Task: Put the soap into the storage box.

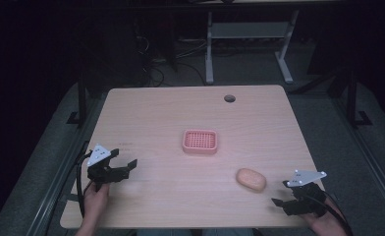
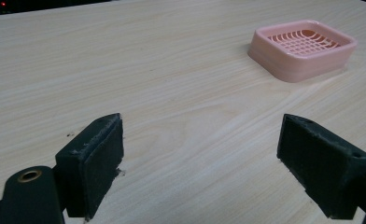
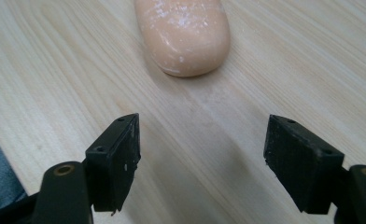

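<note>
A pink soap dish [image 1: 200, 141] with a slotted grid top sits near the middle of the wooden table [image 1: 190, 113]; in the left gripper view the soap dish [image 2: 302, 47] lies far ahead at upper right. An orange-peach bar of soap [image 1: 251, 179] lies at the front right, and in the right gripper view the soap [image 3: 185, 33] rests just beyond the jaws. My left gripper [image 1: 124, 164] hovers open at the front left with nothing between its jaws. My right gripper [image 1: 280, 194] is open, a short way right of and nearer than the soap. Both jaw pairs stand wide apart.
A round cable hole [image 1: 229, 98] sits near the table's far edge. Beyond the table stand white desk legs [image 1: 209, 49] and loose cables [image 1: 156, 64] on the dark floor. The table's front edge runs close under both hands.
</note>
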### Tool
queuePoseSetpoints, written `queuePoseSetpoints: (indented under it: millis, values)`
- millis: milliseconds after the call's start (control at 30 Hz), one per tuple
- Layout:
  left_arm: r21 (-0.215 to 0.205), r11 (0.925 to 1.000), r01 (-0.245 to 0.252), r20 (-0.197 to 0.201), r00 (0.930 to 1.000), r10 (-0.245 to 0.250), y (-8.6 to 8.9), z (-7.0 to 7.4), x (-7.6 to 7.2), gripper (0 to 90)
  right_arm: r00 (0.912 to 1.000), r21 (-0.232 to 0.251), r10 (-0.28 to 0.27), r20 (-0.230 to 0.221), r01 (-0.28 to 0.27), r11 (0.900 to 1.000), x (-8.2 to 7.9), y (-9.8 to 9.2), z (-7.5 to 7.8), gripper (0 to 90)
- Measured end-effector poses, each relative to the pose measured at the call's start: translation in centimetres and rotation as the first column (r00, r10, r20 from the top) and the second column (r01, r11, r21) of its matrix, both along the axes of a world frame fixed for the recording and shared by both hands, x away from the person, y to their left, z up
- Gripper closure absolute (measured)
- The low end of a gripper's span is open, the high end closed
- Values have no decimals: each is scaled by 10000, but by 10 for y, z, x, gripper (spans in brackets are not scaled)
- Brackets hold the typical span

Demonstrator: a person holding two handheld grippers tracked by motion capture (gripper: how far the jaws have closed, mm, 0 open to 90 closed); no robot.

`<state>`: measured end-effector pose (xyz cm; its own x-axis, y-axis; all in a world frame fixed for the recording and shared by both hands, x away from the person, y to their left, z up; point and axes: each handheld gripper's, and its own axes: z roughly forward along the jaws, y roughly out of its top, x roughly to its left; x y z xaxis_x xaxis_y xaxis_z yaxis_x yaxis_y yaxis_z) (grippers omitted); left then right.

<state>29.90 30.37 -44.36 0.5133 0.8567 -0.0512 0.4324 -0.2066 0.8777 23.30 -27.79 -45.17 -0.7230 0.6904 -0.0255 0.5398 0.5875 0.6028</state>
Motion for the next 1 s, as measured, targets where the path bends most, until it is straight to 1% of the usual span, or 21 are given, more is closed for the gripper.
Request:
queuePoseSetpoints:
  millis: [100,133,167,233,433,600,700,900,1000]
  values:
    - [23,10000,-15,13,10000,15,0,0,0,142,10000,-83,35,-53,-35,10000,1,1,0,260]
    - [114,9999,18,-16,10000,-18,0,0,0,142,10000,-41,48,-57,-48,10000,1,1,0,259]
    - [72,10000,0,-43,10000,1,0,-1,0,143,9999,1,42,-114,-42,10000,2,1,0,258]
    - [69,10000,7,-62,10000,-6,0,-1,1,143,9999,-48,61,-85,-61,10000,2,1,0,258]
    - [83,10000,19,-13,10000,-19,0,0,0,143,9999,38,164,13,-165,9999,1,5,3,251]
    - [41,10000,-7,75,10000,6,0,0,0,143,9997,-37,214,92,-214,9998,1,7,4,252]
    - [58,10000,-12,25,10000,12,0,0,0,143,9996,-67,251,154,-250,9997,0,8,5,252]
    - [134,9999,25,15,10000,-25,0,0,0,143,9993,-154,364,116,-363,9992,2,10,6,252]
    - [134,9999,-1,-1,10000,1,0,0,0,143,9989,-167,421,208,-417,9990,4,12,9,251]
